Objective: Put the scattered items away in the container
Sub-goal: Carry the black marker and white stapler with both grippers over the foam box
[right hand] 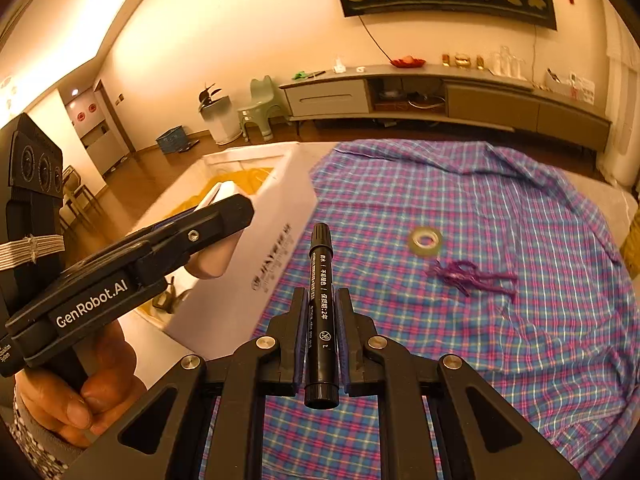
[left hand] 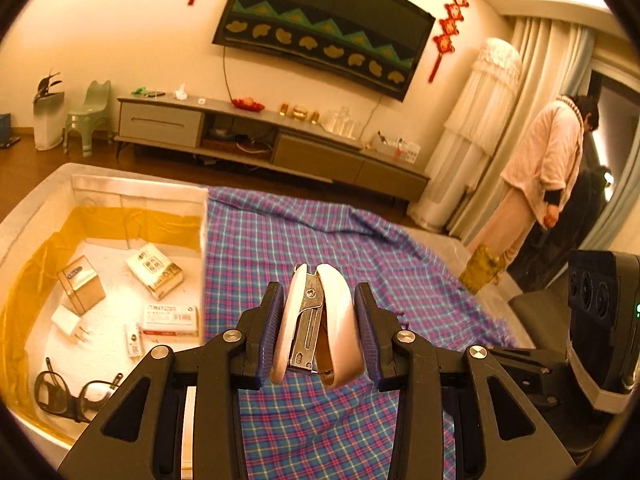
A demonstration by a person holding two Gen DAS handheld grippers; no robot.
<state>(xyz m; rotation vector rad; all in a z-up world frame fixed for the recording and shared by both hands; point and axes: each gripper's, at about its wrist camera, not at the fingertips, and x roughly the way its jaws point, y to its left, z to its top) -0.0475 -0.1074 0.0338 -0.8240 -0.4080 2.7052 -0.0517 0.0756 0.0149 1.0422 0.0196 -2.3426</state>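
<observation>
Left wrist view: we pinch the stapler (left hand: 318,326) in our left tool (left hand: 319,330) just right of the container (left hand: 140,196), nearer it than our right tool (right hand: 321,338) clamping the marker (right hand: 320,312) lengthwise.

wall: hanging (left hand: 324,32), red knots (left hand: 450,26) | cabinet (left hand: 276,136): fruit dish (left hand: 248,105), glasses (left hand: 342,120) | floor: stools (left hand: 88,116), plant bin (left hand: 48,116), crate (right hand: 171,139) | curtain (left hand: 544,92) | person (left hand: 540,176) standing near it

Stapler (right hand: 218,236) mostly hidden behind left gripper (right hand: 208,220), box print (left hand: 171,317) illegible
</observation>
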